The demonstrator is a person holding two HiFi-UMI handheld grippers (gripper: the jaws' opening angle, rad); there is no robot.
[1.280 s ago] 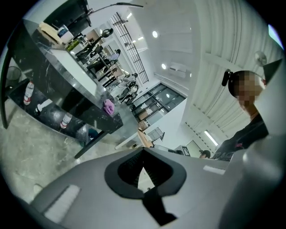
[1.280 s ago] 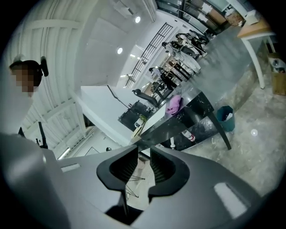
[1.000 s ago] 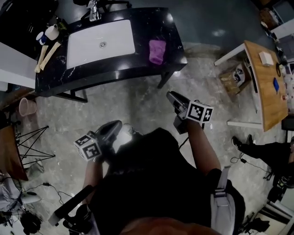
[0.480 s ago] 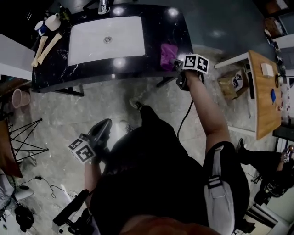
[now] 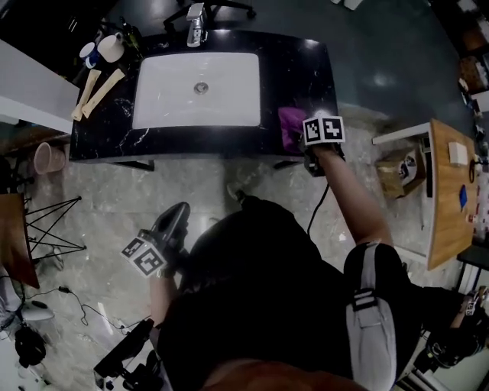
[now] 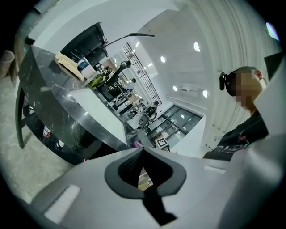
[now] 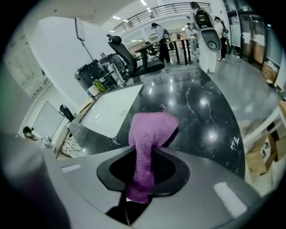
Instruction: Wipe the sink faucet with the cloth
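The purple cloth [image 5: 289, 124] lies on the right part of the black marble counter [image 5: 307, 67], right of the white sink basin [image 5: 200, 88]. The chrome faucet [image 5: 196, 16] stands at the basin's far edge. My right gripper [image 5: 300, 136] points steeply down at the cloth. In the right gripper view its jaws are closing, and a fold of the cloth [image 7: 149, 134] is pinched into a narrow strip in the right gripper [image 7: 143, 174]. My left gripper [image 5: 181, 209] hangs over the floor short of the counter, and the left gripper [image 6: 143, 161] is shut with nothing in it.
Cups [image 5: 103, 49] and pale wooden pieces [image 5: 96, 88] sit on the counter's left end. A wooden table [image 5: 446, 200] and a cardboard box [image 5: 402, 168] stand to the right, a pink bin [image 5: 47, 158] and a wire rack [image 5: 46, 229] to the left.
My right gripper has swung from beside my body out to the counter's right part and come down onto the purple cloth. The left gripper has shifted a little over the floor.
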